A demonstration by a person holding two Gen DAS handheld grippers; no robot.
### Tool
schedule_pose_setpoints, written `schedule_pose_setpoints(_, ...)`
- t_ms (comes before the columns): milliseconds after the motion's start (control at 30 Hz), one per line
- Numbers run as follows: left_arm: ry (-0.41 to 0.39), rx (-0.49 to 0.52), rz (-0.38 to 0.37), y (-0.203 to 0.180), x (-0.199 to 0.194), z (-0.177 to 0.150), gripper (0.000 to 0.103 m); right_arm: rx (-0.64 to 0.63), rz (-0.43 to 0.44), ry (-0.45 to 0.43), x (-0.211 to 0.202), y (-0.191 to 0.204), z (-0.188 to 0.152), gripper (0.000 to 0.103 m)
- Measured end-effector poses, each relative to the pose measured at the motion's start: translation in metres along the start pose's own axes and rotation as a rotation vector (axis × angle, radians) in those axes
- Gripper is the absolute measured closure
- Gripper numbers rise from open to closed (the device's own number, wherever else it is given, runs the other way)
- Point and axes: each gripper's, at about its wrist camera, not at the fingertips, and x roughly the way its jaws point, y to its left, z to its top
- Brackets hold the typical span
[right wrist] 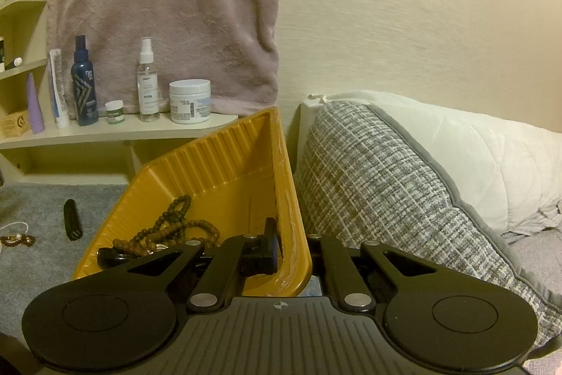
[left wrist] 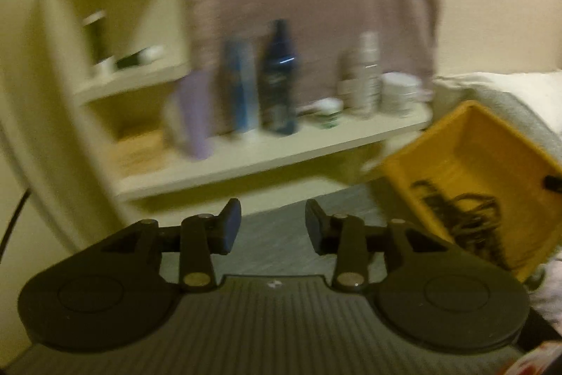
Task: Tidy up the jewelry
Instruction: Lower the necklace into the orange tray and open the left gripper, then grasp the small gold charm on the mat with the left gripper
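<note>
Right hand-held gripper clamped on yellow tray rim; left hand-held gripper parted, empty. Wooden bead strand heaped inside: light, limp, tangle-prone; best pinched mid-loop.

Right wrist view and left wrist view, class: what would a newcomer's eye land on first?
The yellow tray, tilted beside the grey cushion, with the right gripper clamped on its rim. Brown beads lie heaped inside. Bottles line the shelf behind.
</note>
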Motion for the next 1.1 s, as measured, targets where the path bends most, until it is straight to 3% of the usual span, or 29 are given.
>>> schedule_pose_setpoints(167,0.059,-0.055,0.076,0.027,-0.001,-0.035,0.066,-0.005,-0.004,0.007,0.0,-0.001,-0.001,0.098)
schedule_pose_setpoints(400,0.131,-0.089,0.08,0.029,0.01,-0.081,0.066,-0.006,-0.008,0.009,0.001,0.0,-0.001,0.098)
schedule_pose_setpoints(700,0.143,0.095,-0.026,-0.013,0.038,-0.092,0.066,-0.007,-0.016,0.018,0.002,0.0,-0.002,0.098)
schedule_pose_setpoints(900,0.131,0.127,-0.065,-0.02,0.056,-0.083,0.067,-0.008,-0.019,0.02,0.002,0.0,-0.002,0.098)
schedule_pose_setpoints(1100,0.13,0.263,-0.117,-0.038,0.068,-0.079,0.078,-0.007,-0.022,0.024,0.003,-0.001,-0.002,0.098)
